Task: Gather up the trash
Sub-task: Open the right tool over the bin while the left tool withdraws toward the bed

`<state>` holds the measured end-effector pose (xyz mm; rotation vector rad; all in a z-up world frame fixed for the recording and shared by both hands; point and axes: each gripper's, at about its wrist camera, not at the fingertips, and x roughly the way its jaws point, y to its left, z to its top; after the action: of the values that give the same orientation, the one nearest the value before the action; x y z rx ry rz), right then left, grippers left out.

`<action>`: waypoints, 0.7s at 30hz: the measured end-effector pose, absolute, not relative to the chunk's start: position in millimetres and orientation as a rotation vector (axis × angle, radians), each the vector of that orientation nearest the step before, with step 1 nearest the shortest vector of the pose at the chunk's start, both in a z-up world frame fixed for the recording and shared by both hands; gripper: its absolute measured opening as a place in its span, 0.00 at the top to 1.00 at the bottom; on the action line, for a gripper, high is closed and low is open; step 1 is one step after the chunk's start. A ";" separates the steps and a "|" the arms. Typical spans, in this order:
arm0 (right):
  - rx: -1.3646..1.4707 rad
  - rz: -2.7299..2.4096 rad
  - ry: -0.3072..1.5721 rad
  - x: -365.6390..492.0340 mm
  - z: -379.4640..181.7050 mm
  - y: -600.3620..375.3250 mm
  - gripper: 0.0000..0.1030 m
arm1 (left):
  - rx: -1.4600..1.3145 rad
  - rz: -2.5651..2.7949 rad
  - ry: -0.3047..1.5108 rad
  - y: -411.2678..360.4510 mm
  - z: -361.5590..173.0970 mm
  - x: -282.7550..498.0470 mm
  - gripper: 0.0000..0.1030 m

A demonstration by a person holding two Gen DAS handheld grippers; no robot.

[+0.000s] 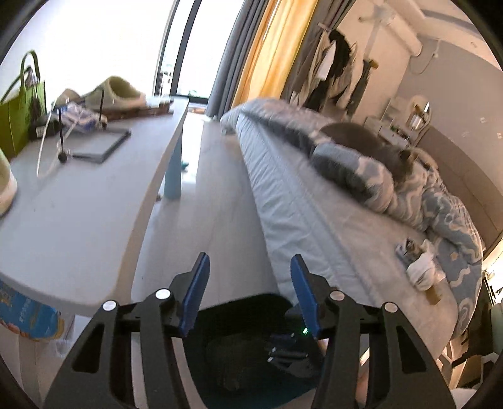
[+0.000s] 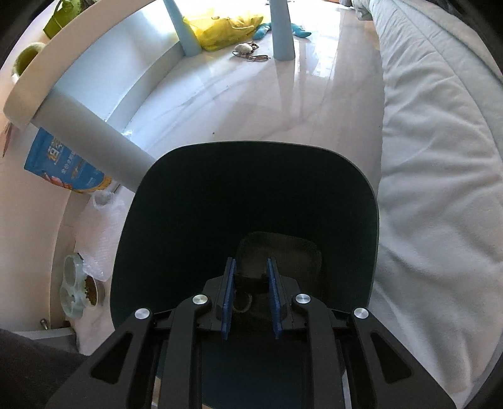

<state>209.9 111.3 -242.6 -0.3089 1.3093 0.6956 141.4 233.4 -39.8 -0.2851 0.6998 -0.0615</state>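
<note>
The bin (image 2: 245, 201) is dark, near black, with a greenish cast on its inner wall; both grippers are black with blue pads (image 2: 229, 299); the table (image 1: 94, 188) is pale grey on light blue legs (image 2: 283, 31); the duvet (image 1: 440, 201) bears blue and white swirls (a grey cat (image 1: 361, 141) lies on it); a yellow bag (image 2: 226, 28) lies on the floor.

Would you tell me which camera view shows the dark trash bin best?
The right wrist view: the dark trash bin fills the centre, rim and inside visible past the right gripper. The left wrist view catches only part of it behind the left gripper.
</note>
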 end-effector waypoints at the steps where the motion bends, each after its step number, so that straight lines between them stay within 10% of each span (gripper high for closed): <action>1: -0.321 0.696 1.300 208.2 -240.0 111.8 0.79 | -0.280 -0.061 0.679 231.9 -35.1 139.7 0.46; 5: -0.312 0.712 1.287 206.4 -232.4 109.1 0.51 | -0.283 -0.065 0.632 227.6 -23.0 137.1 0.45; 21: -0.231 0.830 1.074 191.2 -142.4 79.7 0.50 | -0.243 -0.099 0.499 187.6 20.4 131.9 0.38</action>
<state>191.2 79.7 -142.4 -0.2306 1.0737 0.8299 131.9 187.6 20.4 -0.2428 0.4992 -0.0991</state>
